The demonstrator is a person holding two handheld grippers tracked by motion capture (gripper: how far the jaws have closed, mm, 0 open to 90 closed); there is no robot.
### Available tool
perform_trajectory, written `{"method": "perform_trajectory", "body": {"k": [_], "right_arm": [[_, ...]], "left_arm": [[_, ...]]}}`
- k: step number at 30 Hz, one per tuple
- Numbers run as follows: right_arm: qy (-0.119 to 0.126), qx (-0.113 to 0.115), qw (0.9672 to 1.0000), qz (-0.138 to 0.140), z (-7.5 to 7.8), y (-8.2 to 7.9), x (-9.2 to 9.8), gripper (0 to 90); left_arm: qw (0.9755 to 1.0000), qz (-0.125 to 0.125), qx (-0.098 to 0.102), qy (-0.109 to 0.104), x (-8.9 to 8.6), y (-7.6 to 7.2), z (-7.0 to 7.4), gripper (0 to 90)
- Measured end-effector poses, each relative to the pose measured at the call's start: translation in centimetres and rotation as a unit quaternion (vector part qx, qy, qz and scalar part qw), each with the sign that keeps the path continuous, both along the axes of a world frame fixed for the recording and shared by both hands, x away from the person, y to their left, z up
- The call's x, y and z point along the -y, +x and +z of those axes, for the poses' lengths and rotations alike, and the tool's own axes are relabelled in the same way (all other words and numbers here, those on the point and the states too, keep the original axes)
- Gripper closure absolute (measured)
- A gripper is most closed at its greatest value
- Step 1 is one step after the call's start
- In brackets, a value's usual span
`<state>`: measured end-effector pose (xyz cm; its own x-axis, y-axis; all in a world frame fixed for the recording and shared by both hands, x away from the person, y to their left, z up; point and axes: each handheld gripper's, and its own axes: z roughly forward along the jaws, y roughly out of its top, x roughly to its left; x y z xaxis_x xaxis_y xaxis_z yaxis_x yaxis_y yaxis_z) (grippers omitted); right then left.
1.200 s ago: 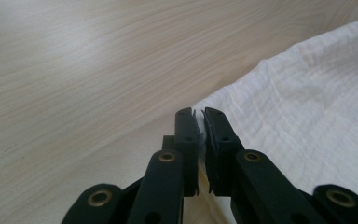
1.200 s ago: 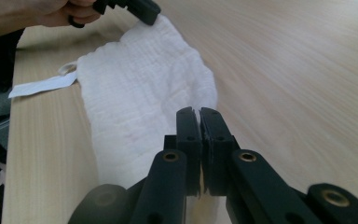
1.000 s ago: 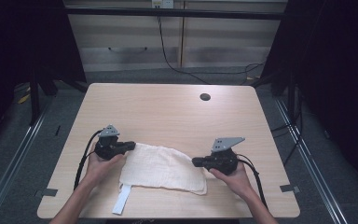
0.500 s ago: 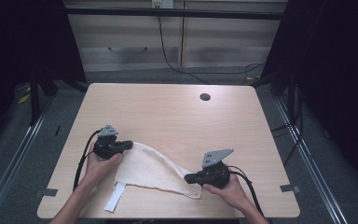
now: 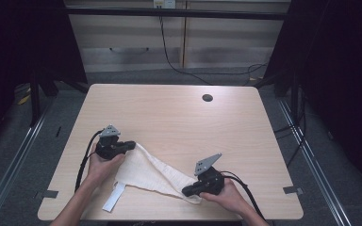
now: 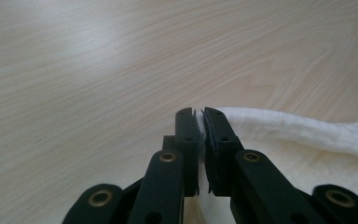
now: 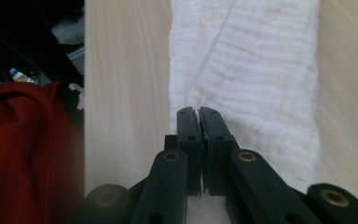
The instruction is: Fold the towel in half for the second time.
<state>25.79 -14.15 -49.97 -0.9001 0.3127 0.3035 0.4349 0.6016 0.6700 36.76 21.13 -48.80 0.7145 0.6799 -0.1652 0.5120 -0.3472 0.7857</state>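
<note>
A white cloth lies on the wooden table near its front edge, pulled into a slanted band, with a strip hanging off toward the front left. My left gripper is shut on the cloth's upper left corner; in the left gripper view the jaws pinch the cloth's edge. My right gripper is shut on the lower right corner; in the right gripper view the cloth stretches away from the closed jaws.
A dark round hole sits in the table at the back right. The table's front edge runs close to my right gripper, with a red garment below it. Metal rails and dark floor flank the table.
My right gripper has moved toward the front edge and to the left with its corner, dragging the cloth from a flat rectangle into a slanted, folded band. The left gripper has stayed put.
</note>
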Motion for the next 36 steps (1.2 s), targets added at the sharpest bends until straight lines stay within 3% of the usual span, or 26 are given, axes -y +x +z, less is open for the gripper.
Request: {"method": "perform_trajectory", "body": {"k": [2,8,12,18,23,29,32,36], "right_arm": [[-0.002,-0.004,0.9999,-0.011,0.0,0.2,0.1,88.0],[-0.017,0.015,0.9983,-0.053,0.1,1.5,1.1,88.1],[-0.025,0.025,0.9956,-0.086,0.1,2.9,2.3,88.1],[-0.026,0.029,0.9920,-0.120,0.0,4.6,3.7,88.1],[-0.043,0.037,0.9887,-0.139,0.2,5.7,4.2,88.2],[-0.045,0.041,0.9866,-0.151,0.2,6.0,4.3,88.1],[-0.056,0.050,0.9856,-0.152,0.3,5.9,4.2,88.1],[-0.049,0.043,0.9861,-0.153,0.3,5.9,4.3,88.1]], "left_arm": [[1.0000,0.002,0.001,-0.004,0.0,0.1,0.1,85.1],[0.9998,-0.002,0.007,-0.020,0.2,0.1,0.8,85.1],[0.9990,-0.015,0.021,-0.037,0.8,-0.1,1.7,85.1],[0.9982,-0.031,0.035,-0.039,1.5,-0.7,2.5,85.0],[0.9972,-0.039,0.048,-0.043,1.8,-1.2,3.2,84.9],[0.9955,-0.052,0.063,-0.048,2.2,-2.0,4.1,85.0],[0.9949,-0.063,0.068,-0.040,2.5,-2.6,4.4,85.0],[0.9936,-0.079,0.078,-0.020,3.1,-3.5,4.4,85.0]]}}
